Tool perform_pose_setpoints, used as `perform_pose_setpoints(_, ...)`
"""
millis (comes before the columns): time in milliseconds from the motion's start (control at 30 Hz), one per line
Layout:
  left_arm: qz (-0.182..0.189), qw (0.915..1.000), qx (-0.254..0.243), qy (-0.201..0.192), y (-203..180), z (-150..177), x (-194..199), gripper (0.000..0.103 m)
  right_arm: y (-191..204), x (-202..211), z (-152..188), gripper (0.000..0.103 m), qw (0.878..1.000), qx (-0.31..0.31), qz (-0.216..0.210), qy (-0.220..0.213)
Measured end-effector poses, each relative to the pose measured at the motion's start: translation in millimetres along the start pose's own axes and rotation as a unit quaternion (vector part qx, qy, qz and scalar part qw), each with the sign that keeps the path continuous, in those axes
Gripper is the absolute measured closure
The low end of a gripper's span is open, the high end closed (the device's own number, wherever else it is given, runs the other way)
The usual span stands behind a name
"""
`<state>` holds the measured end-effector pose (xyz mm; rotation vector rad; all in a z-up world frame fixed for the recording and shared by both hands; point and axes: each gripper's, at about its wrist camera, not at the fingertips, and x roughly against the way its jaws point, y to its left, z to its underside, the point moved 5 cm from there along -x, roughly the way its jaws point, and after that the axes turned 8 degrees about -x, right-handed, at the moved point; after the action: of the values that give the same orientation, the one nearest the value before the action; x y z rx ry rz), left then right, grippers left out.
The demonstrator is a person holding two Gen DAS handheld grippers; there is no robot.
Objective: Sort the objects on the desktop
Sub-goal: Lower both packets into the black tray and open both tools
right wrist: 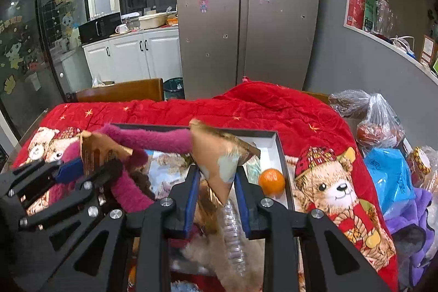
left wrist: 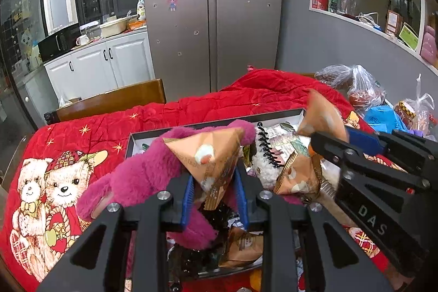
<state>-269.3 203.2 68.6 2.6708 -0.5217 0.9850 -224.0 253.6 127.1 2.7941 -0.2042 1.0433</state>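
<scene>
The left claw [left wrist: 214,192] is clamped on an orange pyramid snack packet [left wrist: 212,155], held above the grey tray [left wrist: 219,122] on the red bear-print blanket [left wrist: 90,127]; the right claw [right wrist: 216,190] grips a second orange packet [right wrist: 219,155] over that tray, beside a tangerine [right wrist: 271,181] and a magenta plush toy [right wrist: 153,140].

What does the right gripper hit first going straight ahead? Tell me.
The right gripper already holds a triangular snack packet in its jaws. Straight ahead, that packet would probably meet the far wall of the open box, then the red quilt; depth is unclear.
</scene>
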Motion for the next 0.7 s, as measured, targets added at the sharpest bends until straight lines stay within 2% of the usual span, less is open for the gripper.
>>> perform_pose_setpoints(33, -0.002, 1.0000, 0.004, 0.000, 2.2, -0.6, 0.9, 0.055, 0.1, 0.1, -1.6, 0.067, 1.000, -0.001, -0.003, -0.003)
perform_pose_setpoints(133, 0.005, 0.9999, 0.012, -0.002, 7.4, -2.0, 4.3, 0.039, -2.5, 3.1, -4.1, 0.058, 1.000, -0.001, 0.006, -0.016)
perform_pose_setpoints(200, -0.008, 0.9999, 0.014, -0.005, 11.0, -3.5, 7.8, 0.018, -7.2, 5.0, -6.4, 0.052, 1.000, -0.004, 0.010, -0.016)
perform_pose_setpoints(233, -0.014, 0.9998, 0.013, -0.009, 12.5, -4.4, 9.4, 0.015, -11.2, 6.7, -8.0, 0.050, 1.000, -0.011, 0.009, -0.019)
perform_pose_setpoints(367, -0.021, 0.9995, 0.002, -0.022, 12.9, -8.6, 16.8, 0.011, -20.3, 10.6, -12.2, 0.043, 0.999, -0.035, -0.003, -0.020)
perform_pose_setpoints(700, -0.023, 0.9995, 0.006, -0.018, 15.3, -7.9, 17.2, 0.011, -18.1, 10.0, -10.2, 0.043, 0.999, -0.025, 0.006, -0.019)
